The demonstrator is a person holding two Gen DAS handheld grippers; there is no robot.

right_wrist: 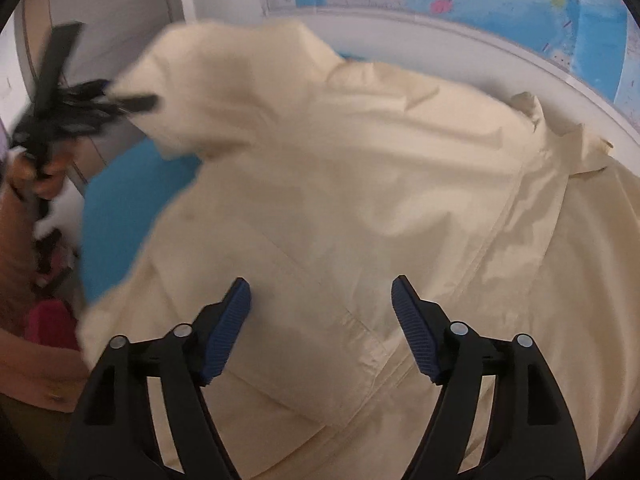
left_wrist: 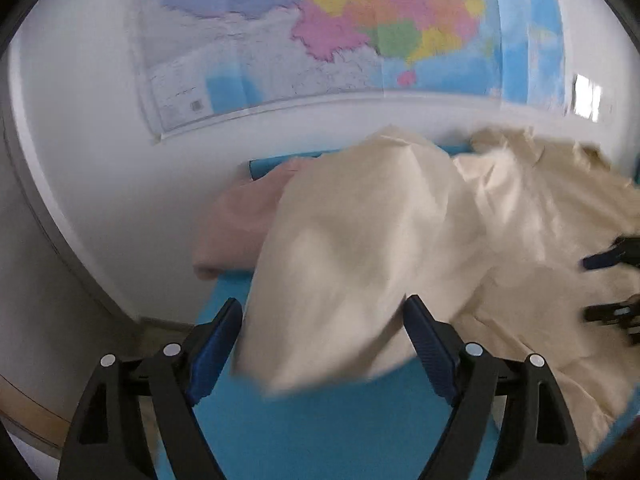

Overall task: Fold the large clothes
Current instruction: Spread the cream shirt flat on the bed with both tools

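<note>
**A:** ok what's closest to the cams?

**B:** Two grippers, black frames with blue ribbed pads. The left gripper (left_wrist: 322,322) is sitting wide open, and a blurry flap of the big cream-coloured cotton jacket (left_wrist: 360,240) is hanging between its fingers. Can't tell if the cloth is touching either pad, but nothing's being pinched. The right gripper (right_wrist: 321,300) is spread wide too, hovering over the jacket's front panel with nothing in its grip.

**A:** and the surface?

**B:** A bright blue padded table top (left_wrist: 320,432) is lying under everything. One cream jacket (right_wrist: 360,200) is sprawling over most of it, seams and a placket facing up, with its collar lying at the far end near the wall. In the right cam one part of it is lifting up at the left, motion-blurred, right next to the other gripper's tips.

**A:** any other clothes?

**B:** One more, a pale pink folded garment (left_wrist: 236,224) lying at the far left edge of the table, partly under the cream fabric. So two garments in total.

**B:** Further back, a white wall (left_wrist: 100,160) is running behind the table, and one big multicoloured wall map (left_wrist: 320,28) is hanging on it. A small bright reflection is showing at the far right.
</note>
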